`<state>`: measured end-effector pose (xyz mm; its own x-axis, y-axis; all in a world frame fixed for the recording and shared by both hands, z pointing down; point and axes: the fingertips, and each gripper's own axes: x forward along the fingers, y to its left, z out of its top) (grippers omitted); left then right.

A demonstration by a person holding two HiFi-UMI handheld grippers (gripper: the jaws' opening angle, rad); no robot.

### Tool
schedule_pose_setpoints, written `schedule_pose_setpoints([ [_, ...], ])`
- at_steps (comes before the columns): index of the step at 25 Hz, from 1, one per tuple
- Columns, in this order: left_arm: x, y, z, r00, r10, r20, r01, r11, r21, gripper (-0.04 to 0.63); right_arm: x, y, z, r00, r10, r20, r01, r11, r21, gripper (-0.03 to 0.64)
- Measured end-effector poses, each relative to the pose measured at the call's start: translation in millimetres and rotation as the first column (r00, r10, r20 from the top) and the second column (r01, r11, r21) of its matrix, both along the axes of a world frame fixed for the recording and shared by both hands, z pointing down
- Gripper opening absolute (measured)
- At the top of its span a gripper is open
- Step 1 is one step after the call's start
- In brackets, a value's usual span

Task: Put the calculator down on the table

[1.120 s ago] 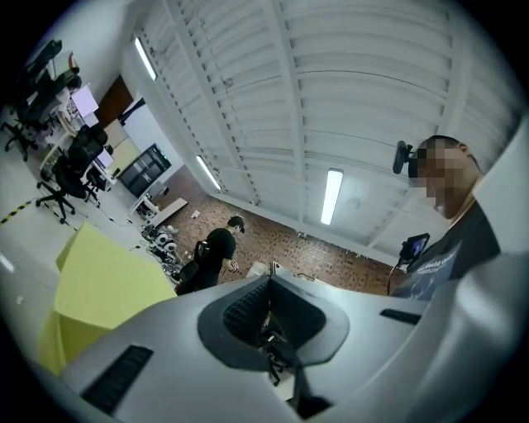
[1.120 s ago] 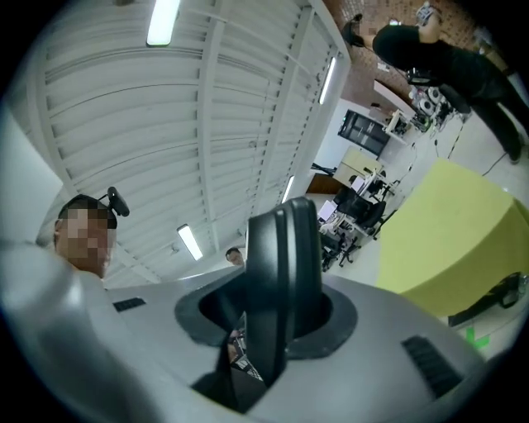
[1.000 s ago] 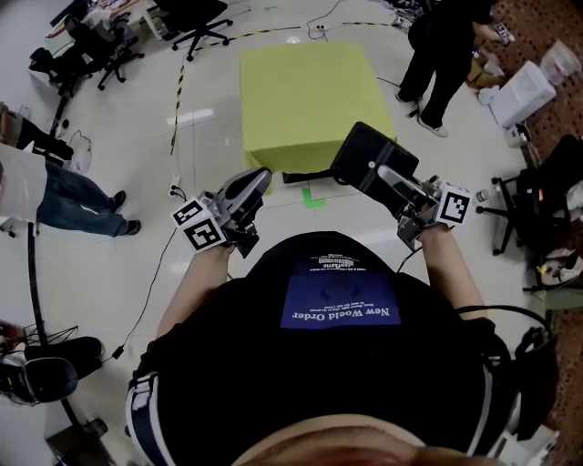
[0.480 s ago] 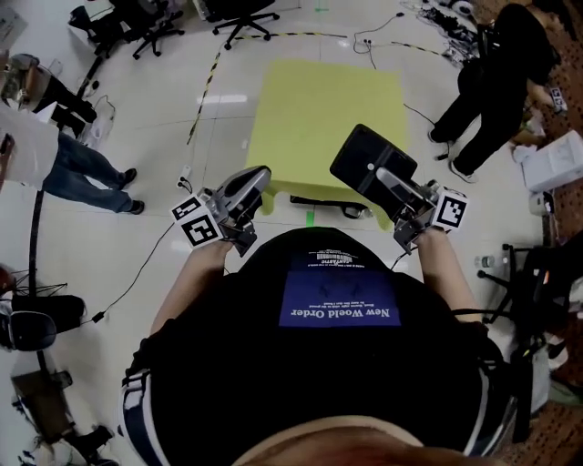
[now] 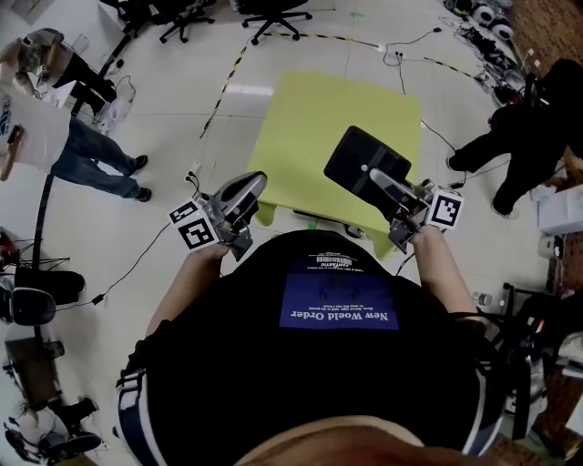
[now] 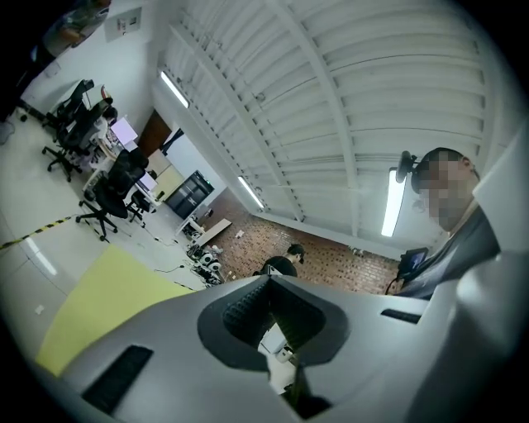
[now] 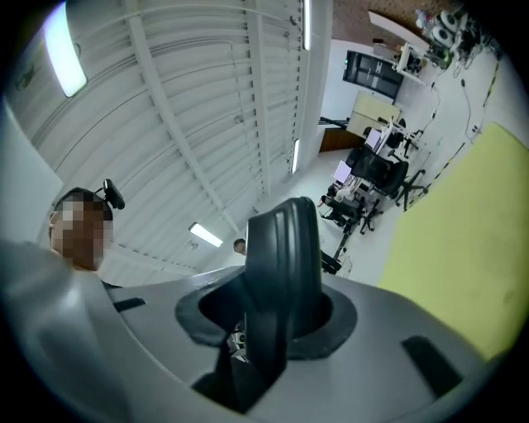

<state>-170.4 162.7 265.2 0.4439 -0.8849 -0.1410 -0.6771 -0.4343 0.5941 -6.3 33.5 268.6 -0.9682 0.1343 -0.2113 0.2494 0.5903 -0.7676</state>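
The calculator [image 5: 367,168] is a flat black slab, held tilted above the near right part of the yellow table [image 5: 319,109]. My right gripper [image 5: 375,175] is shut on its lower edge. In the right gripper view the calculator [image 7: 281,256] stands edge-on between the jaws, with the yellow table [image 7: 471,248] off to the right. My left gripper [image 5: 248,185] is shut with nothing in it and hovers by the table's near left corner. Its jaws meet in the left gripper view [image 6: 269,282], with the table [image 6: 107,289] at lower left.
One person [image 5: 55,127] stands at the left and another in black [image 5: 528,127] at the right of the table. Office chairs [image 5: 273,11] and floor cables lie beyond it. Black-and-yellow tape [image 5: 223,86] runs across the floor at the table's far left.
The view has swung round, so the yellow table now sits straight ahead and closer to both grippers. The calculator stays gripped in the right gripper; the left stays shut.
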Motion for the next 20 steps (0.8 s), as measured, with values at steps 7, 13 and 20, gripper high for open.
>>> schedule_pose_setpoints([
  [7, -63.2, -63.5, -9.6, 0.994, 0.108, 0.007, -0.108, 0.991, 0.083, 0.006, -71.0, -39.2, -18.7, 0.998, 0.065, -0.006, -0.064, 0.997, 0.049, 0.117],
  [13, -122.0, -109.9, -12.1, 0.979, 0.204, 0.027, -0.206, 0.972, 0.11, 0.006, -113.1, -63.9, -21.4, 0.983, 0.18, -0.036, -0.178, 0.983, 0.045, 0.117],
  [20, -128.5, -149.6, 10.9, 0.982, 0.191, -0.003, -0.19, 0.978, 0.09, 0.006, -122.0, -93.2, 0.2, 0.982, 0.155, -0.105, -0.152, 0.988, 0.034, 0.117],
])
